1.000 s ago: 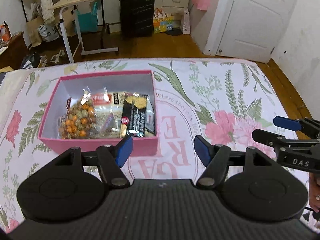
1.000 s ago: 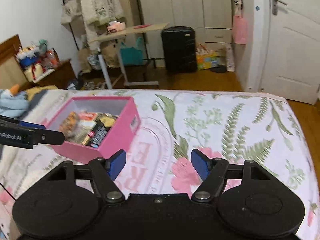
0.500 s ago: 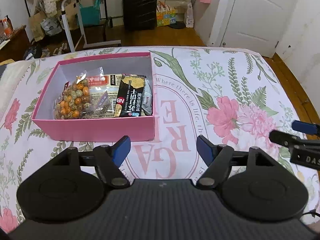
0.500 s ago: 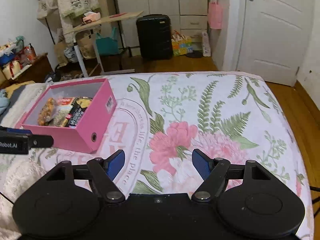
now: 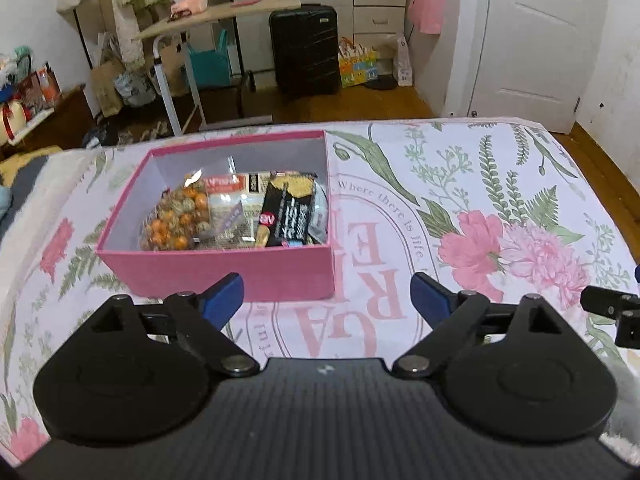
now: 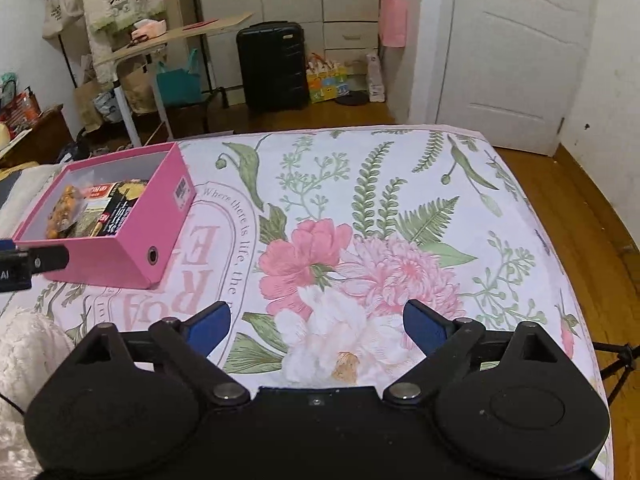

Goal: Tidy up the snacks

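An open pink box [image 5: 216,270] sits on the floral cloth; it also shows in the right wrist view [image 6: 120,252] at the left. Inside lie a clear bag of orange balls [image 5: 176,220], a black snack packet [image 5: 288,214] and other wrappers. My left gripper [image 5: 326,294] is open and empty, hovering just in front of the box's near wall. My right gripper [image 6: 316,326] is open and empty over the pink flower print, to the right of the box.
The floral cloth [image 6: 400,208] covers the bed. A white fluffy blanket [image 6: 24,344] lies at the near left. Beyond the far edge stand a black suitcase [image 5: 304,48], a tilted side table [image 5: 216,12] and a white door [image 6: 516,52].
Both grippers have pulled back and tilted up, so the box sits farther off and more of the room shows. Both stay open and empty.
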Available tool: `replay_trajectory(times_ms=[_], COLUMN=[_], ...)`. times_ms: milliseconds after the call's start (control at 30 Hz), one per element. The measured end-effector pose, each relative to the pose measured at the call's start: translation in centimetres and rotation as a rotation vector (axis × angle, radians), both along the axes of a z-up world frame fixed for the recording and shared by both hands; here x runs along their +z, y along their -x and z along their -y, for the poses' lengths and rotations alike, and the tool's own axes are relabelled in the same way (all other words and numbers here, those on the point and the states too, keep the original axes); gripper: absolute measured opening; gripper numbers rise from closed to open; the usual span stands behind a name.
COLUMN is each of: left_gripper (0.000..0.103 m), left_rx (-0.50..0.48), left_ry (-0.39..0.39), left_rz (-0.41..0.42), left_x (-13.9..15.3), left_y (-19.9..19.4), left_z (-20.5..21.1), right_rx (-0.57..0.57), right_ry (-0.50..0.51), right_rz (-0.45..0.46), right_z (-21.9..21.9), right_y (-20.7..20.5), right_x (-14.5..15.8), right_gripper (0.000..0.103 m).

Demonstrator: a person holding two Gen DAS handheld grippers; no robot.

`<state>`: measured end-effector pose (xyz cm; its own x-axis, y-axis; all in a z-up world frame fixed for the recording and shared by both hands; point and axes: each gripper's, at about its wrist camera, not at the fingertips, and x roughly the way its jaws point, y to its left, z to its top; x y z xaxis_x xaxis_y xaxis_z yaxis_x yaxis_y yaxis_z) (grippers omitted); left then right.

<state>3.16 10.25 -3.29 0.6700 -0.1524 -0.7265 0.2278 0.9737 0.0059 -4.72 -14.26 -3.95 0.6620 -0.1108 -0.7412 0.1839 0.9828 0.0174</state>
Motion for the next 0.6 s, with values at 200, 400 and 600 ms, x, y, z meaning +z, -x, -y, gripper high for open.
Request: replay_trajectory(times_ms=[200,400,600], left_gripper=[0.096,0.096,0.096], left_rx=[0.021,0.014,0.014], left_ry=[0.0,0.004,0.004], left_rz=[0.007,-0.008,-0.009], left_x=[-0.44,-0.4,-0.2], left_y=[0.36,0.69,0.99], left_z=[0.16,0.25,0.26], right_rx=[-0.021,-0.031,-0.036], right_ry=[-0.011,0.0,0.036], right_rz=[0.078,0.081,0.069], right_z=[0.2,0.29,-0.22], right_y=[0.63,0.8,1.06], right_x=[0.59,0.88,1.02], right_gripper=[0.096,0.096,0.096])
